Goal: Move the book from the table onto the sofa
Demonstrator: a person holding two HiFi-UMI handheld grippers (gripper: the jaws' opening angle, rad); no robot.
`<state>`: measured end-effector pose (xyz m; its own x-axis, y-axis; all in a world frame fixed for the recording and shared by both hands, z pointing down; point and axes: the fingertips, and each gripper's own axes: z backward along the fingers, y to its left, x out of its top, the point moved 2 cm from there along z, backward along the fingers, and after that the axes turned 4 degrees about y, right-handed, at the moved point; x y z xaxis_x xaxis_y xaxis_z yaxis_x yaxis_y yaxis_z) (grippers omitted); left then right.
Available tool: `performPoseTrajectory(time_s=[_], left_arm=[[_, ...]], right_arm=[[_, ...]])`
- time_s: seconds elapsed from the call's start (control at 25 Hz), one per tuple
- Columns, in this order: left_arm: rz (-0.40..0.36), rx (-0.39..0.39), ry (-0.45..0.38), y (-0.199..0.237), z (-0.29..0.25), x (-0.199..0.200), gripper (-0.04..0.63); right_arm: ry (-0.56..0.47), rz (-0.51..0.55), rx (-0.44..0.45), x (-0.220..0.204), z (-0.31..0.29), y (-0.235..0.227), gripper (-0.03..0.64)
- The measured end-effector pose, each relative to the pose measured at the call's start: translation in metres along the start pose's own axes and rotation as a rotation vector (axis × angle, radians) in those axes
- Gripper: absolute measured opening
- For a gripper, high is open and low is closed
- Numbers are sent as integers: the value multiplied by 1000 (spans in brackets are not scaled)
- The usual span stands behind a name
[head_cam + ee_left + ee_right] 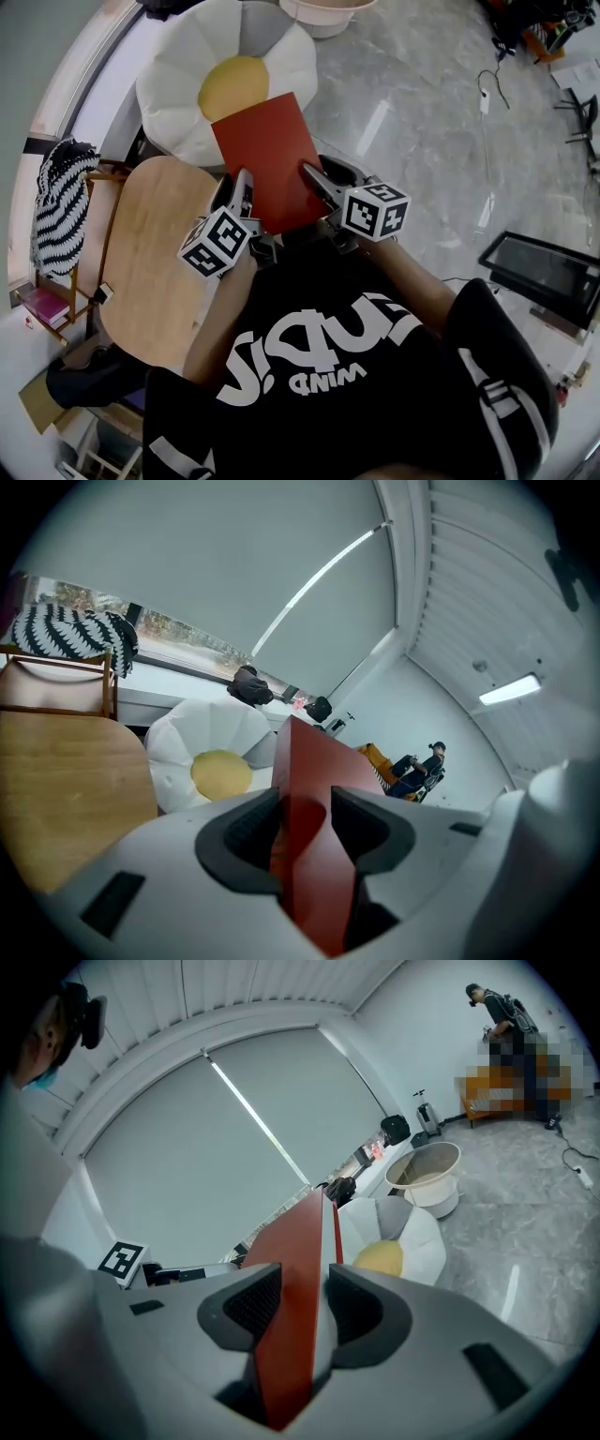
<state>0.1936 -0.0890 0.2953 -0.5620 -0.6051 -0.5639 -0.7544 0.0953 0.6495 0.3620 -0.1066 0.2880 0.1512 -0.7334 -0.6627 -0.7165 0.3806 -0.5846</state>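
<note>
A red book [272,159] hangs in the air between both grippers, over the floor beside the flower-shaped sofa [178,94], which has white petals and a yellow centre. My left gripper [242,192] is shut on the book's near left edge, and my right gripper [314,178] is shut on its near right edge. In the left gripper view the book [314,789] stands edge-on in the left gripper [305,822], with the sofa [220,771] beyond. The right gripper view shows the book [300,1269] clamped in the right gripper [305,1302], with the sofa [412,1232] to the right. The round wooden table [150,253] lies at my left.
A beige basin [323,14] stands behind the sofa. A black-and-white striped cloth [61,202] hangs over a wooden chair beside the table. A black flat screen [544,272] and cables lie on the grey floor at right. A person [422,766] sits far off.
</note>
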Motion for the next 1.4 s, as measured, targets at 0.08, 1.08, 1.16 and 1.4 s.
performPoseTrajectory(time_s=[0.08,1.08,1.16,1.4], left_arm=[[3,0,-5,-9,-7,0,176],[30,43,-36,15,-117,101,176],[35,51,-33,18,-131,111,176],[58,75,-19,35,-174,144,176]], right_arm=[[-5,5,2,9,3,-7,153],[18,-32,25,95,-117,-53,153],[22,-36,26,105,-132,-59,153],[40,-51,29,134,-179,-75,153]])
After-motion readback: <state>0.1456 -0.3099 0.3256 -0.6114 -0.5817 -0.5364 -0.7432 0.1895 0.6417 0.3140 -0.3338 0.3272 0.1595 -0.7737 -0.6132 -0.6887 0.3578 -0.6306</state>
